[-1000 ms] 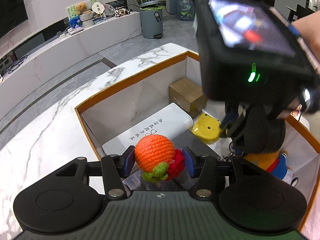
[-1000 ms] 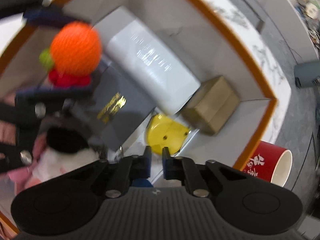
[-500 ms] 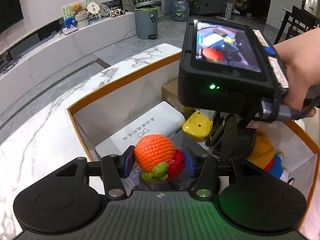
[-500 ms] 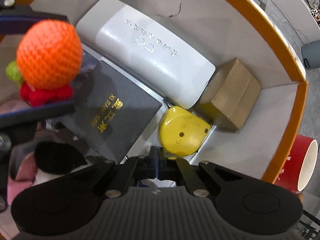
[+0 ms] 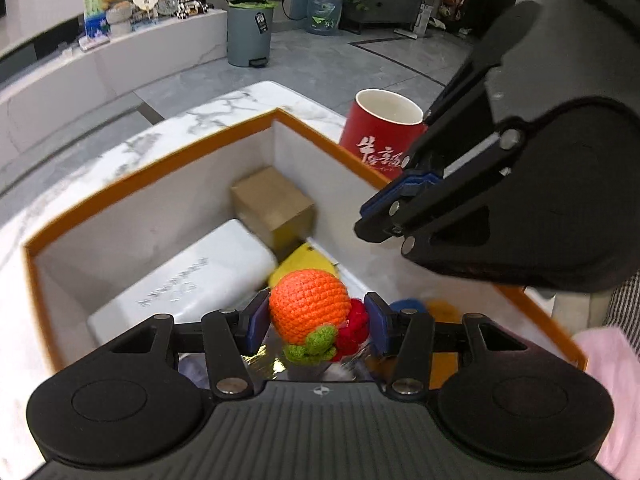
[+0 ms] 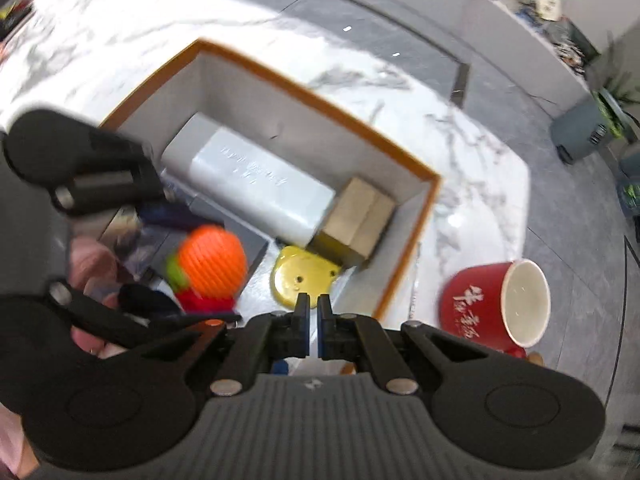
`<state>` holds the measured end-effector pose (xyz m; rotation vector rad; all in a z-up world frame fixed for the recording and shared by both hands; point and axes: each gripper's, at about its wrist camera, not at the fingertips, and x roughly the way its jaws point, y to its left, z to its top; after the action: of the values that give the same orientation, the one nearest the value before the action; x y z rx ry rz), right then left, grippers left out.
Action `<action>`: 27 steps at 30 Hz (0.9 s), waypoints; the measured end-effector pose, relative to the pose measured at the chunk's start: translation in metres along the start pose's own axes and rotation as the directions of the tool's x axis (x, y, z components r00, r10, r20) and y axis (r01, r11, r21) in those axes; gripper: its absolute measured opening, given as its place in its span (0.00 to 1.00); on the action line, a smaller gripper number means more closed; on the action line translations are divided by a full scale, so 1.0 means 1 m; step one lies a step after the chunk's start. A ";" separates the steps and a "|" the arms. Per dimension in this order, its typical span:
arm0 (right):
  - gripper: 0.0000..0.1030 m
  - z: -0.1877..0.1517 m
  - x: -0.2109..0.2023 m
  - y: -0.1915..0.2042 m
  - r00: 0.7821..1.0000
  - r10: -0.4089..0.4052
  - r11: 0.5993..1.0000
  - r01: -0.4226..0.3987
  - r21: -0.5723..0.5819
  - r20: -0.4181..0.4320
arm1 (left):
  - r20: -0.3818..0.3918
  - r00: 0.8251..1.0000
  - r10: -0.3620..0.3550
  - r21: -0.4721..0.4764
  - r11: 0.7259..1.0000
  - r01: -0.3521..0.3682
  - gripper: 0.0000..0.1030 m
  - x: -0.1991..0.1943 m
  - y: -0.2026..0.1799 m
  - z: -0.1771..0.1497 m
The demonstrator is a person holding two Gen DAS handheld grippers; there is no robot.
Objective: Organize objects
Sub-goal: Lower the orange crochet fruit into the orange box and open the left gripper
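Note:
My left gripper is shut on an orange crocheted fruit toy with green leaves and a red part, held above the orange-rimmed box. The toy also shows in the right wrist view. My right gripper is shut and empty, raised above the box's right side; it shows in the left wrist view. In the box lie a white case, a brown carton and a yellow shell-shaped piece.
A red mug stands on the marble table just outside the box's right wall; it also shows in the left wrist view. Soft toys and a dark booklet fill the box's near end. A grey bin stands on the floor.
The right gripper has lifted up and out of the box and drawn back to the right. The left gripper still holds the orange toy over the box.

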<state>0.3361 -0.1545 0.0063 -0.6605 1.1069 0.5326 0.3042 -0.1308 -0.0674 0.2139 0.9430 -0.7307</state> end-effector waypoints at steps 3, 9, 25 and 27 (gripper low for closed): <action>0.03 -0.010 -0.005 -0.013 0.999 -0.010 0.999 0.009 0.041 0.031 | -0.024 0.999 -0.026 -0.060 0.998 0.024 0.56 0.014 0.004 0.004; 0.04 -0.012 0.007 -0.031 0.997 0.005 0.996 -0.012 0.091 0.076 | -0.078 0.997 -0.015 -0.104 0.995 0.007 0.57 0.030 -0.002 0.007; 0.04 -0.031 -0.008 -0.036 0.994 0.045 0.990 -0.058 0.131 0.102 | -0.045 0.997 0.061 -0.095 0.993 -0.065 0.72 -0.006 -0.015 0.005; 0.05 -0.034 -0.018 -0.033 0.992 0.049 0.989 -0.065 0.136 0.117 | -0.024 0.996 0.089 -0.094 0.991 -0.091 0.72 -0.024 -0.019 0.003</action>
<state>0.3311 -0.2030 0.0198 -0.4720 1.0479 0.5305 0.2848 -0.1344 -0.0437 0.1785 0.9779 -0.6002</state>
